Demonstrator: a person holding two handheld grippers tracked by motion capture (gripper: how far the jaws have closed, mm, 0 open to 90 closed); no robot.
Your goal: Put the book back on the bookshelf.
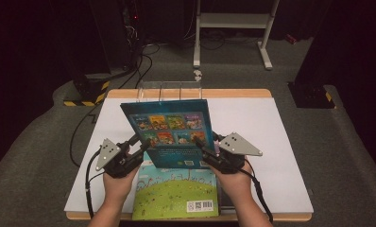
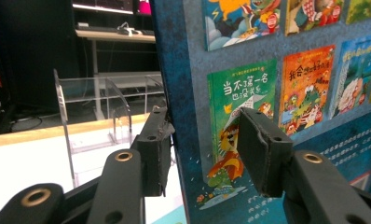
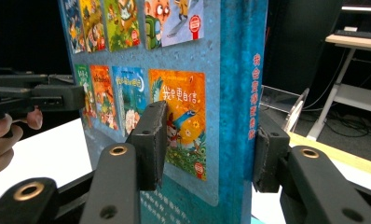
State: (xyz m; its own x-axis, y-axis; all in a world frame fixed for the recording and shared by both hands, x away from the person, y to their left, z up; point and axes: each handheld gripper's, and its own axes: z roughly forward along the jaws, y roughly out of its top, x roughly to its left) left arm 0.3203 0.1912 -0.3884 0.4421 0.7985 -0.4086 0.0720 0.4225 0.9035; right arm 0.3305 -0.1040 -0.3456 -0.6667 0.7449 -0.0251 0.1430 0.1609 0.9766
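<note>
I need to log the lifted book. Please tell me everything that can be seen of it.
The blue book looks like a thick hardcover, its cover printed with a grid of small cartoon pictures above lines of text. It is held tilted above the table, over a green book lying flat. The left hand-held gripper and right hand-held gripper clamp its two side edges.

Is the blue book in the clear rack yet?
Not yet. The blue book is already lifted off the table. Both tongs, left and right, grip its edges. It must still go into the clear rack. The green book waits below.
</note>
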